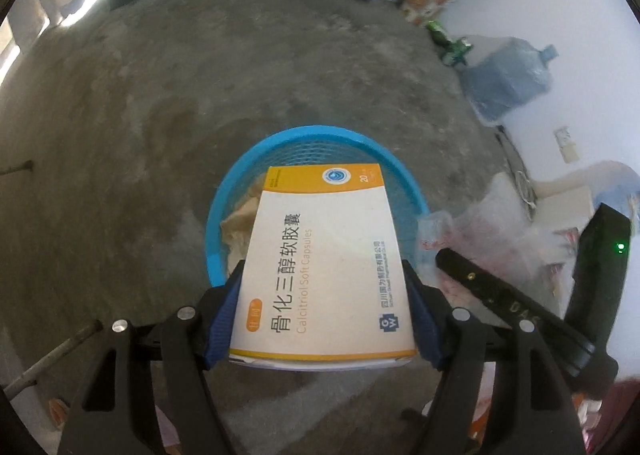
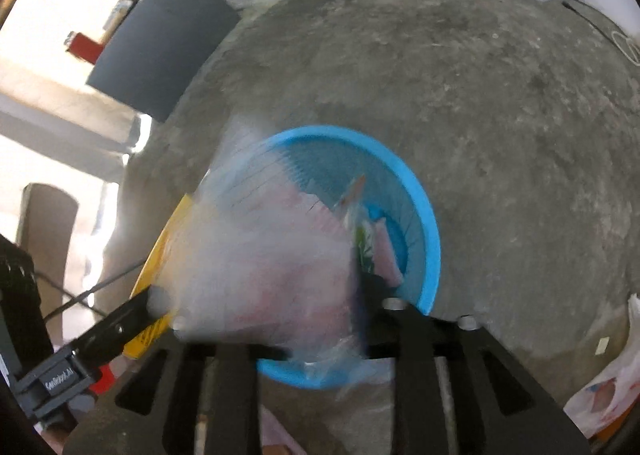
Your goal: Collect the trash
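Your left gripper (image 1: 324,295) is clamped on the long sides of a light, stiff medicine box (image 1: 324,255) above the blue basket (image 1: 404,171); your right gripper's (image 2: 272,295) jaws, partly apart, carry a flimsy, slippery plastic bag (image 2: 264,263) over it.

Bare grey concrete floor (image 1: 200,95) meets pale walls (image 1: 560,55). A dark panel (image 2: 160,39) leans by glaring window light (image 2: 36,35).

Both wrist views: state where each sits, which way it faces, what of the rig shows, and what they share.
Left wrist: on the left gripper, facing steeply down at its medicine box above the blue basket; the right gripper's body shows alongside.
Right wrist: on the right gripper, facing down at a blurred plastic bag.
Shared: basket, concrete floor.
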The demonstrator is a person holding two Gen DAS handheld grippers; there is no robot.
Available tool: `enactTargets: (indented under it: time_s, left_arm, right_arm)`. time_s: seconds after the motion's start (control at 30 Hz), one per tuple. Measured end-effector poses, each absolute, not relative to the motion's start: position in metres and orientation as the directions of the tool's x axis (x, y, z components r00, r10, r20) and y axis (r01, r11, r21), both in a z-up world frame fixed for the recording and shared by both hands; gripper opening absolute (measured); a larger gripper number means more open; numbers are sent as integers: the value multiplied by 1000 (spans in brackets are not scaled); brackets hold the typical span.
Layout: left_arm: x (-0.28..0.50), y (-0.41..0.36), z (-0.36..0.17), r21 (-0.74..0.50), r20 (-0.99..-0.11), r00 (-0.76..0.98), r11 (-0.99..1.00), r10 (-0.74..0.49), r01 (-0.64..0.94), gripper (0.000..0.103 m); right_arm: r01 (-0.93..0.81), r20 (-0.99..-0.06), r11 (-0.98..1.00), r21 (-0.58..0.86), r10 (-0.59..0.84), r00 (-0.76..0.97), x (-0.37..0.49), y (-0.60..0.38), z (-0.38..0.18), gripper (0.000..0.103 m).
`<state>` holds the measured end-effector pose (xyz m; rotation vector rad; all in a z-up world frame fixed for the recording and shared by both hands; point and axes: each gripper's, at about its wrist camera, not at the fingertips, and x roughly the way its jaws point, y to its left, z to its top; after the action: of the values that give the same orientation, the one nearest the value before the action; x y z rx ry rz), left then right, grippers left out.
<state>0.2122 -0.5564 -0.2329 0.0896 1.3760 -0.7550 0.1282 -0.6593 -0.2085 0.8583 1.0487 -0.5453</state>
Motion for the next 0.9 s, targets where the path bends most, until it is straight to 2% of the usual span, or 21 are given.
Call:
enactTargets:
  time_s: [0.03,0.07,0.2,0.27,0.57,0.73,0.9]
  left_arm:
    - [216,-560,-238,-361,-908,-12,771,-418,525,73]
    - [219,-563,-242,-361,-912,-25,772,-410,523,76]
    - [224,-565,-243,-374,-905,-28,760,-425,531,82]
    - [225,-562,-242,-376,-900,-17,756,-435,536,83]
    - [213,-543,-202,-408,-861,38,732,-508,546,83]
    - [194,-514,-152,-450,-814,73,704,-576,549,83]
    - [158,-469,-88,-454,-767,95,641,-635,618,84]
  right_arm:
    - [752,-914,568,335,1,406,131,-662,-213,47]
    - [759,-920,566,322,-2,392,133,-663,-220,54]
    - [769,-938,567,295,18,347,137,-664,-240,56]
    - [762,-940,583,281,9,340,135,-660,-239,61]
    - [777,-931,602,184,-147,335,104,-643,-208,62]
    - [780,-902,582,230,-174,396,63,-626,-174,62]
    - [768,-858,570,293,-198,474,23,-596,-130,62]
